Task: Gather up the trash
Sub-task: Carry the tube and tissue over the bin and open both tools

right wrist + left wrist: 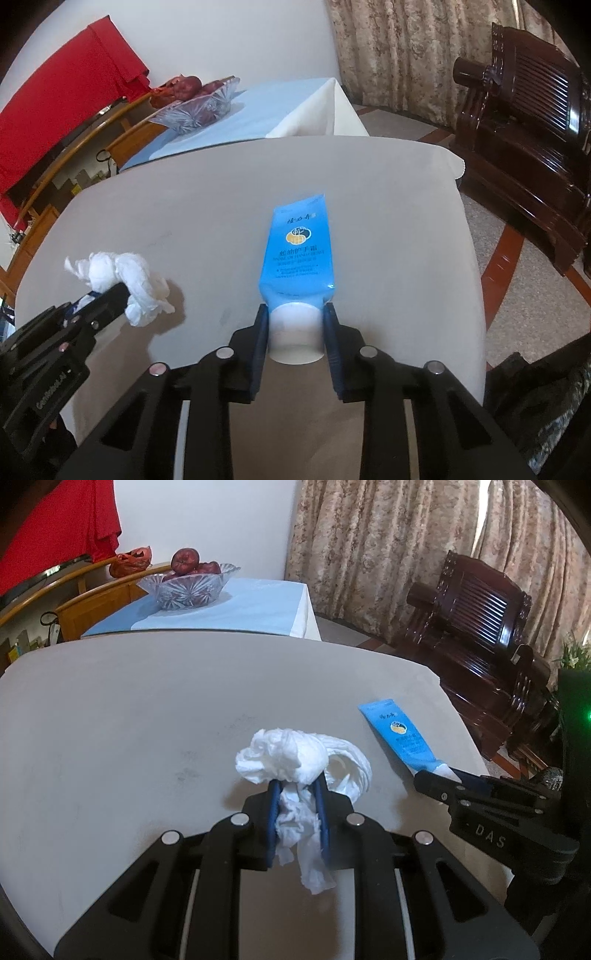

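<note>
the blue tube has a white cap, yellow emblem and printed text. the crumpled white tissue is a loose, wrinkled wad. the left gripper has its jaws pinching the tissue; the right gripper has its jaws closed on the tube's cap. both sit over the grey table, the tube near its right edge. beyond are a glass fruit bowl, floral curtains and a dark wooden chair. the tube's long axis runs from the cap toward the far edge, flat end leading.
</note>
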